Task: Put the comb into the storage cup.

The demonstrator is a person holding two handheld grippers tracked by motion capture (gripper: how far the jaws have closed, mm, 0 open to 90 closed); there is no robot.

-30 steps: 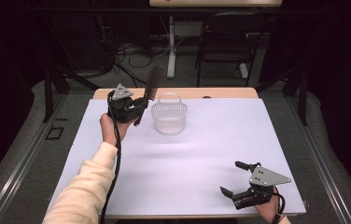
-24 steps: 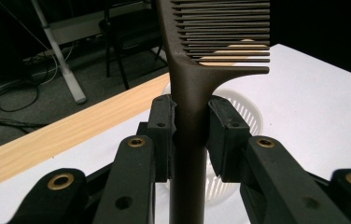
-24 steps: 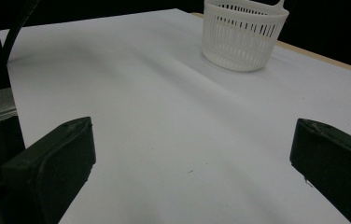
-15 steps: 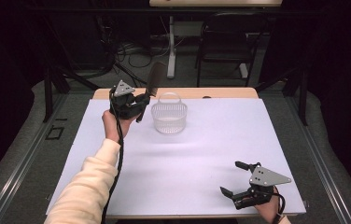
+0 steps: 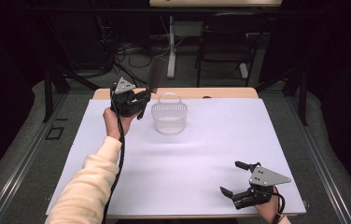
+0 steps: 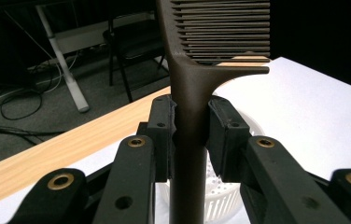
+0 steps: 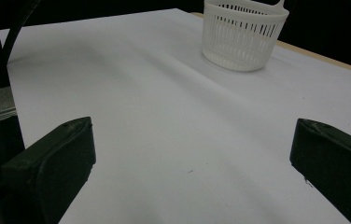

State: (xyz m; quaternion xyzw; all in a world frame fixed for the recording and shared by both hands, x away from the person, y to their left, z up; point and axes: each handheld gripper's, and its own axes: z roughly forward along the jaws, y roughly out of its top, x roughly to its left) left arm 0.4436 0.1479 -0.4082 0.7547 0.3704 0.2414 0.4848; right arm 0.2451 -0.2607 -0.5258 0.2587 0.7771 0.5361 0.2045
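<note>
Comb (image 5: 154, 77) nearer basket (image 5: 169, 118) than before

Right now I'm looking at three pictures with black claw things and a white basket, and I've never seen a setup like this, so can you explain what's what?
A person sits at a table covered with a white sheet and holds a hand-operated tool with two black jaws in each hand. The wide picture comes from a camera above, looking forward and down. The other two come from cameras riding on the tools, looking along their jaws.

The left gripper, at the far left of the sheet, is clamped on the handle of a dark comb, which points upward with its teeth at the top. Just beside it stands a white slotted basket with a handle.

The right gripper rests at the near right corner, its jaws wide apart with nothing between them; its camera sees the basket across the sheet.
</note>
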